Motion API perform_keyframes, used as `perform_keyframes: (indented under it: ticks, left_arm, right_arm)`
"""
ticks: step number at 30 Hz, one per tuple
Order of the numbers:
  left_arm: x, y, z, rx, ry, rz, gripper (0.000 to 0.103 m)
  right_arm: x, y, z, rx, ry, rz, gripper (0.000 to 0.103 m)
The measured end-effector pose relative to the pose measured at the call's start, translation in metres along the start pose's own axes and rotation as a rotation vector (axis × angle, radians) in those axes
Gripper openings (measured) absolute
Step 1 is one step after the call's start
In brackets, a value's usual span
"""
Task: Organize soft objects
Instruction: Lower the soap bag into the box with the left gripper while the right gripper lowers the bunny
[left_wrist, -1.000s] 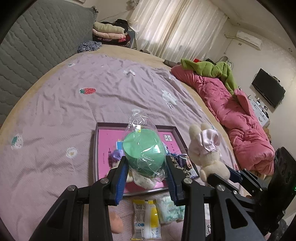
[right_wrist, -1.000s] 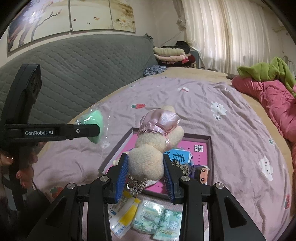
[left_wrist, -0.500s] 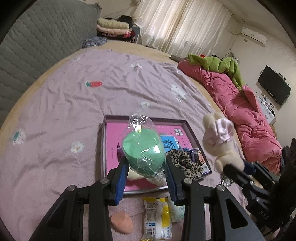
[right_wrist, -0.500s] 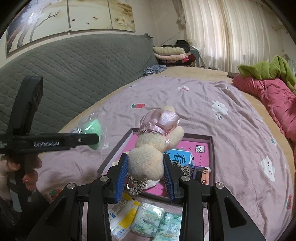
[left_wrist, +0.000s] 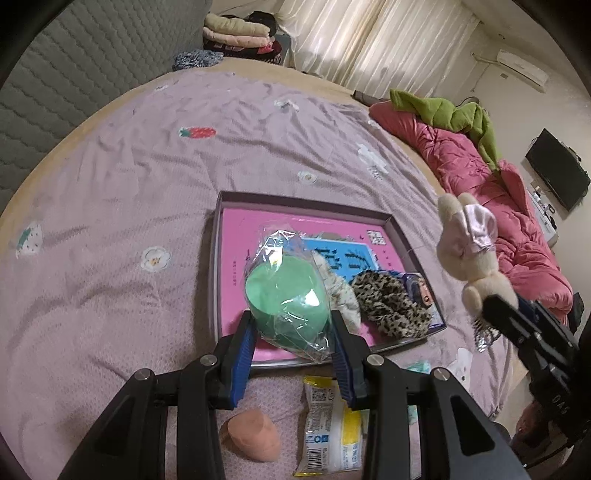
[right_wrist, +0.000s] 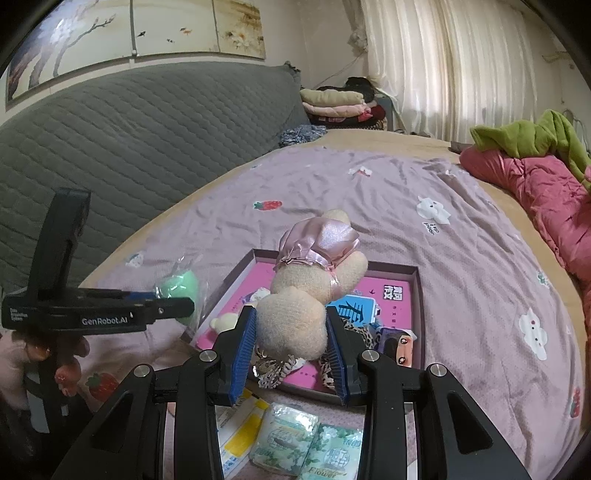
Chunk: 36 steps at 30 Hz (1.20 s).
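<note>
Left gripper (left_wrist: 291, 350): its blue pads are clamping a green sponge in a clear bag (left_wrist: 286, 295), hanging over the near left part of the pink tray (left_wrist: 236, 236), not yet resting in it.
Right gripper (right_wrist: 290, 350): its pads are squeezing a plush rabbit with a pink bow (right_wrist: 299, 314), which is hanging in the air above the tray's near edge.
Already in the tray: a leopard-print piece (left_wrist: 388, 302), a pale furry item (left_wrist: 338, 291) and a small doll-faced thing (left_wrist: 419, 290) are lying toward its right side.
Waiting on the bed (left_wrist: 110, 184): a peach sponge (left_wrist: 253, 439), a yellow-and-white packet (left_wrist: 330, 432) and 2 green tissue packs (right_wrist: 306, 443) are lying just in front of the tray.
Progress: judging by this, about halfway, with 2 items in hand to set down and at least 4 left to gather.
</note>
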<state>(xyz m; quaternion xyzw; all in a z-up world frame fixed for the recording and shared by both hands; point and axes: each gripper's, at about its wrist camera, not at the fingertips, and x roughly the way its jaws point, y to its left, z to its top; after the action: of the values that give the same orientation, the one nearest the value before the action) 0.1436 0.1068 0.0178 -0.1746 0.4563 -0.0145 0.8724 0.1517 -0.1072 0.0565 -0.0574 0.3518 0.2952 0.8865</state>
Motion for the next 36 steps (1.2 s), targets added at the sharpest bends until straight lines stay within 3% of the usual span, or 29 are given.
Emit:
perform_keyframes:
  ticks: [36]
  left_arm:
    - [0.049, 0.002, -0.011, 0.036, 0.104, 0.034, 0.039]
  right_arm:
    - [0.038, -0.015, 0.001, 0.013, 0.043, -0.024, 0.038]
